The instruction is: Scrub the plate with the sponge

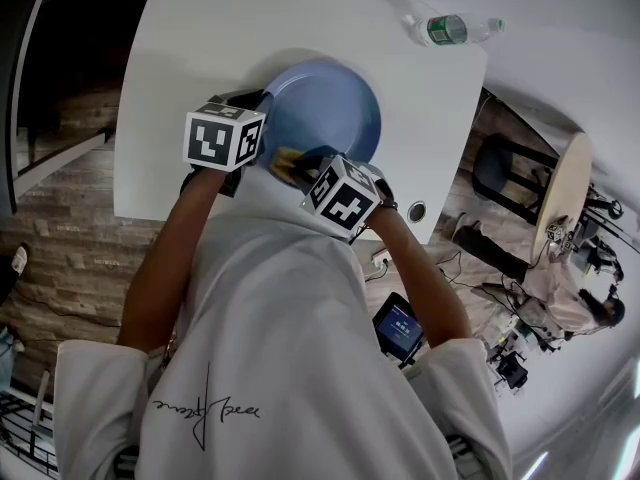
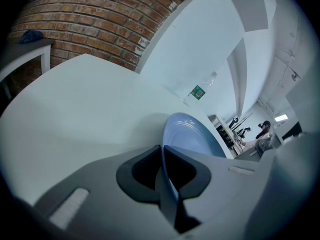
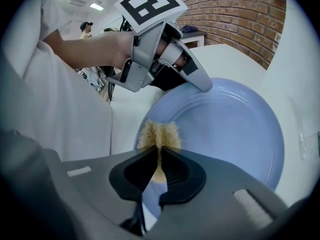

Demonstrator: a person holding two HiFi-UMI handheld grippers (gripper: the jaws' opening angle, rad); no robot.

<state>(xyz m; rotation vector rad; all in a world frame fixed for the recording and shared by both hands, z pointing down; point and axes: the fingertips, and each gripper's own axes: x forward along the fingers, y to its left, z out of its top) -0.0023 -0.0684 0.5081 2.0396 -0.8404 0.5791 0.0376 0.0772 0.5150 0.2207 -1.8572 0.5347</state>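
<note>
A pale blue plate [image 1: 325,108] is tilted up off the white table [image 1: 200,58], held by its rim. My left gripper [image 2: 161,151] is shut on the plate's edge [image 2: 187,134]; in the right gripper view it grips the plate's [image 3: 230,129] upper left rim. My right gripper [image 3: 159,154] is shut on a tan fibrous sponge [image 3: 158,135], which rests against the plate's lower left face. In the head view both marker cubes sit at the plate's near side, left gripper [image 1: 240,138] and right gripper [image 1: 325,173]; the sponge [image 1: 287,158] peeks out between them.
A clear plastic bottle with a green label [image 1: 447,30] lies at the table's far right corner. A brick wall [image 2: 85,24] stands beyond the table. A round stool [image 1: 500,168] and a small round table [image 1: 560,193] stand to the right, with another person [image 1: 570,308] seated nearby.
</note>
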